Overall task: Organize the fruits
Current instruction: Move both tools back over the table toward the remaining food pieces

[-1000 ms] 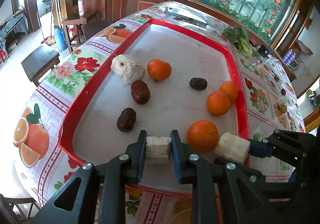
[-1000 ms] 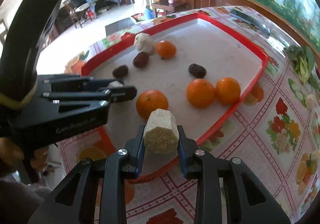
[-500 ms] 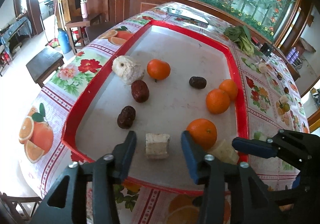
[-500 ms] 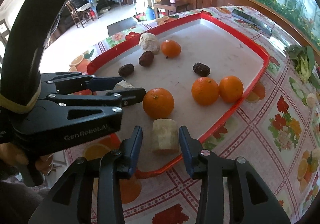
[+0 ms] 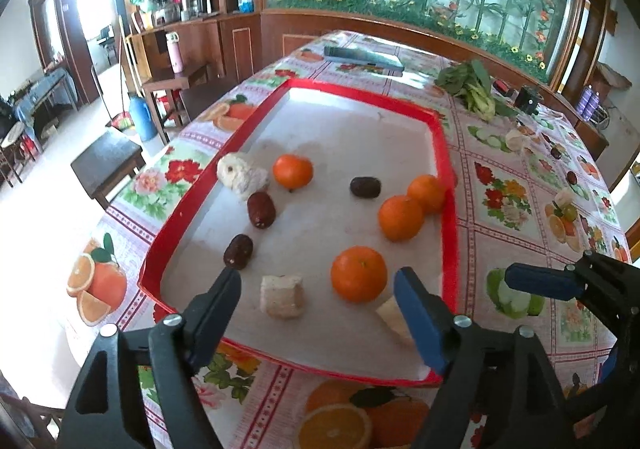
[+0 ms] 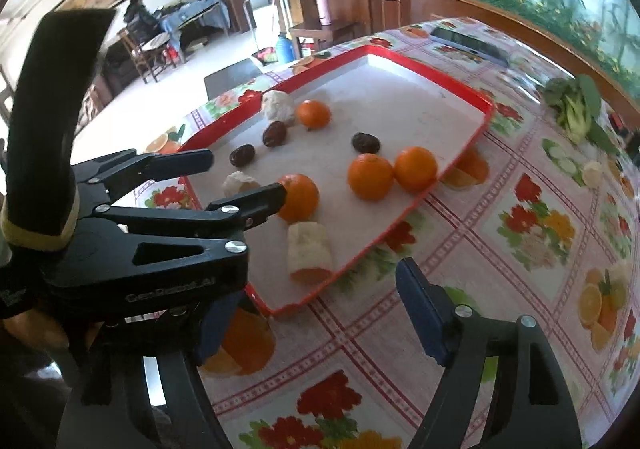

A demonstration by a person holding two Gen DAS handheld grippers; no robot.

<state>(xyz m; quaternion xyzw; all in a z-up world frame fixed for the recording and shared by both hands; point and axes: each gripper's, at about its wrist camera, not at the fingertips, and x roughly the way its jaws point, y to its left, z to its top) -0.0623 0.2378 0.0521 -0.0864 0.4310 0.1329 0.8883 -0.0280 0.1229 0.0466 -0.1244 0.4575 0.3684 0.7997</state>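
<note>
Red-rimmed tray (image 5: 447, 185) sitting on a flowery fruit-print tablecloth (image 5: 516, 205), white inside, fruit scattered all over it. Left gripper (image 5: 320, 297) hanging over the near edge with jaws spread wide and opening, gripping nothing: pale cut chunk (image 5: 281, 295) lying loose on the tray floor between the two pads, touching neither. Right gripper (image 6: 316, 285) same deal, jaws opening and let go, a second pale chunk (image 6: 309, 249) lying on its side at the tray's near corner, just ahead of the blue pads (image 6: 420, 313) and clear of them. In the left view that second chunk mostly hidden behind the right-hand finger, only a wedge peeking out. Nearest orange (image 5: 359, 273) right between the two chunks, close to both. Two more oranges (image 5: 401, 217) touching each other against the right rim, a fourth orange (image 5: 292, 171) farther back next to a lumpy whitish piece (image 5: 241, 177) by the left rim. Three dark dates: one (image 5: 261, 209) just below that lumpy piece, one (image 5: 238, 251) nearer the left pad, one (image 5: 365, 187) alone mid-tray. Off the tray, a bunch of leafy greens (image 5: 470, 89) and a flat dark case (image 5: 362, 57) toward the far end of the table.
</note>
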